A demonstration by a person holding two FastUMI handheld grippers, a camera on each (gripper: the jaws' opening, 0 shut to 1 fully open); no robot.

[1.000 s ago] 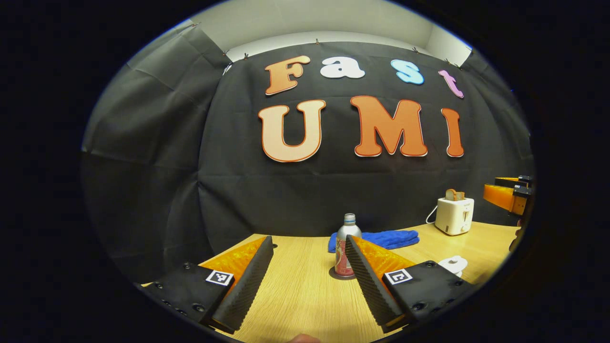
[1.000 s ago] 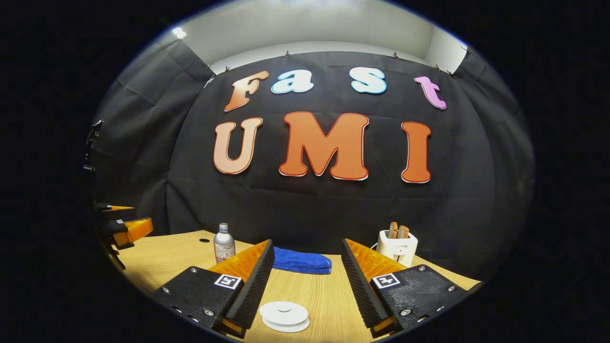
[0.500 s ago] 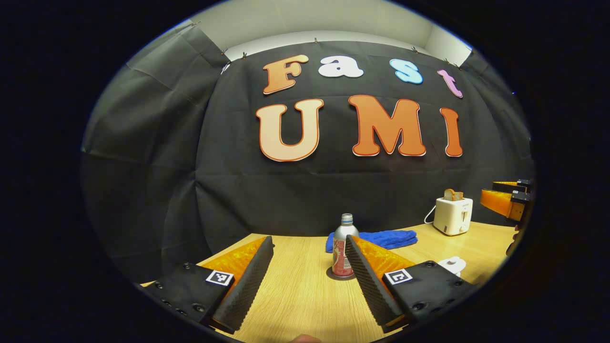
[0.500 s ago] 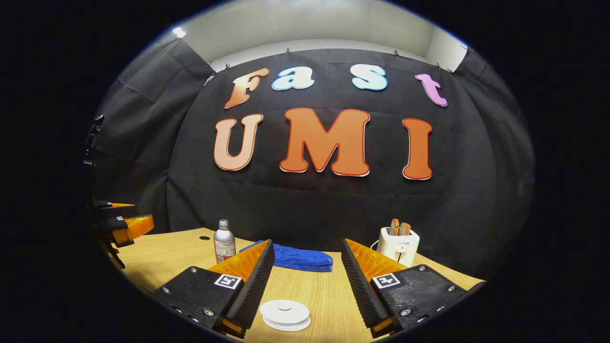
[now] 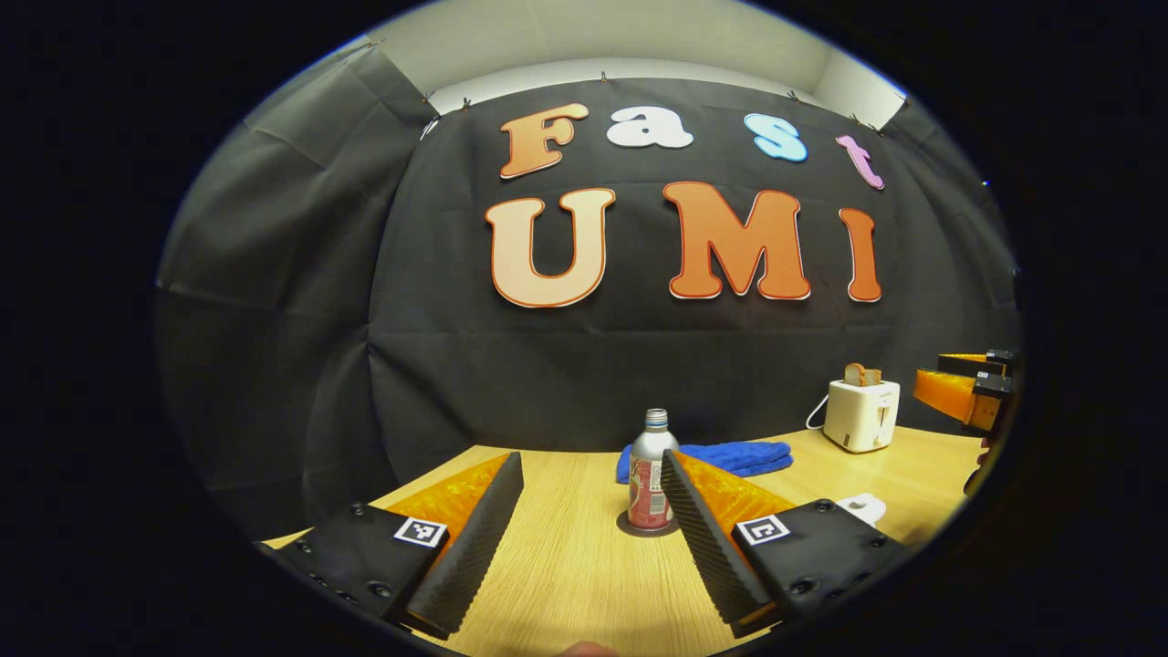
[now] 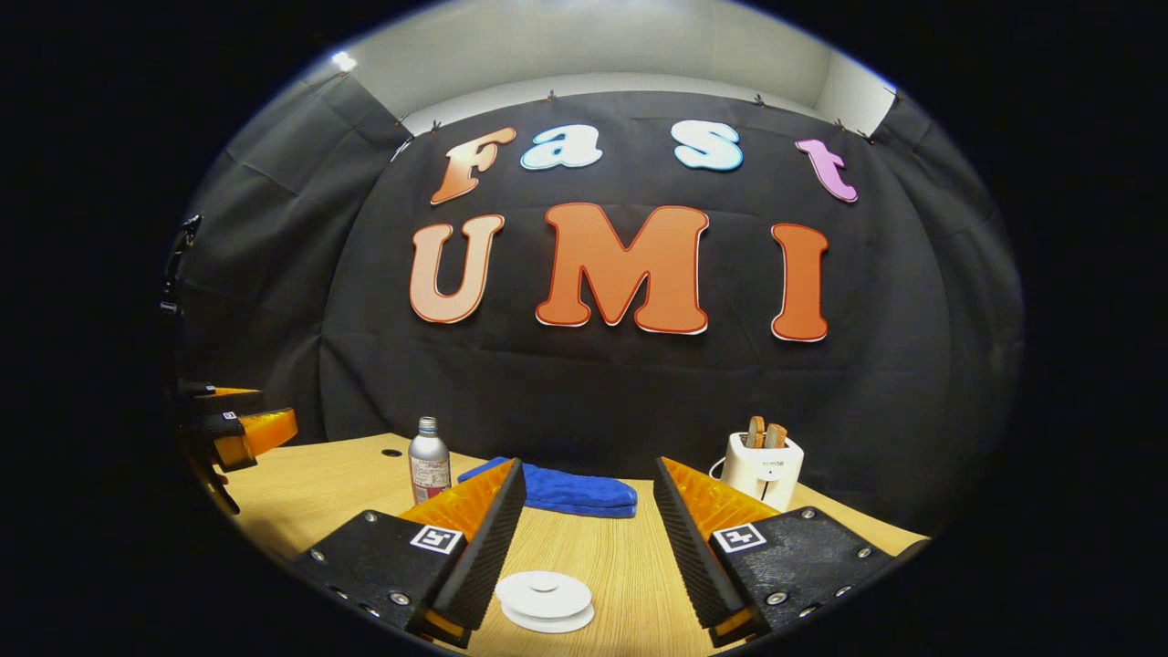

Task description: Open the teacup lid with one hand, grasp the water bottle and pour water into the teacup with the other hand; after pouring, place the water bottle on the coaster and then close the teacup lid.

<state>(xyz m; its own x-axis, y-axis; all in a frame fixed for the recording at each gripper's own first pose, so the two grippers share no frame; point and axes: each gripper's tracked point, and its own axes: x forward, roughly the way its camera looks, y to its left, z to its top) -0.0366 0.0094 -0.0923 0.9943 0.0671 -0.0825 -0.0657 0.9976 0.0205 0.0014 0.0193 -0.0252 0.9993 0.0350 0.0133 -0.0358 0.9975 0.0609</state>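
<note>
Both the left claw (image 5: 593, 520) and right claw (image 6: 584, 538) are hanging spread and empty over the worktop (image 5: 584, 566), the water bottle (image 5: 650, 470) is standing on its coaster (image 5: 631, 530), the teacup lid (image 6: 544, 596) is sitting closed: judging so, finished or unstarted.

Left tool (image 5: 591, 520) and right tool (image 6: 584, 525) are both held level, fingers spread wide.

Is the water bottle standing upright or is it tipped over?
Upright: the water bottle stands on a dark coaster, cap on top.
</note>
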